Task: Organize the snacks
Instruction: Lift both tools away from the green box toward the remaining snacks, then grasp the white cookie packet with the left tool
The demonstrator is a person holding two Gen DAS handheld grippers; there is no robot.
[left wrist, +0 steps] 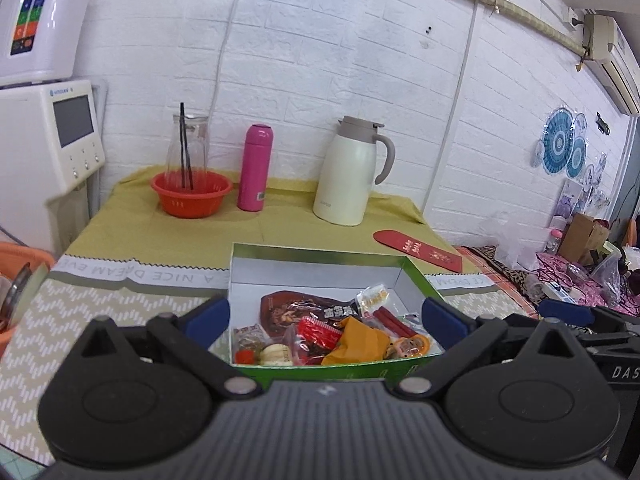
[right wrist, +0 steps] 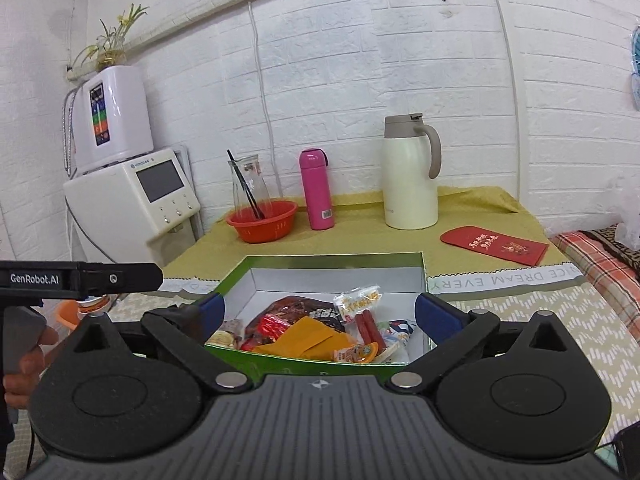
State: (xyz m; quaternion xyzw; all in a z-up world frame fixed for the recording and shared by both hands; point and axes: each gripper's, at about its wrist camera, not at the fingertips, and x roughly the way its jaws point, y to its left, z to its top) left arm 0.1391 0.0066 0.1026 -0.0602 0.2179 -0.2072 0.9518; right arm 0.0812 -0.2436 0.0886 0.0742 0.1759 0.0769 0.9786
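Note:
A green cardboard box (left wrist: 414, 276) (right wrist: 228, 276) with a white inside sits on the table near me. Several snack packets lie heaped in its near half: a dark brown pouch (left wrist: 296, 308) (right wrist: 288, 308), an orange packet (left wrist: 360, 340) (right wrist: 308, 336), red sausage sticks (left wrist: 394, 320) (right wrist: 368, 326) and a small yellow-printed bag (left wrist: 374, 296) (right wrist: 358, 298). My left gripper (left wrist: 326, 316) stands wide open above the box's near edge, nothing between its blue pads (left wrist: 208, 316). My right gripper (right wrist: 320, 312) is likewise open and empty over the box.
At the back of the olive cloth stand a red basket (left wrist: 192, 196) (right wrist: 262, 220) with a glass carafe, a pink bottle (left wrist: 255, 168) (right wrist: 317, 190) and a cream thermos jug (left wrist: 348, 172) (right wrist: 410, 176). A red envelope (left wrist: 418, 250) (right wrist: 494, 244) lies at right. White appliances (left wrist: 44, 140) (right wrist: 132, 196) stand left.

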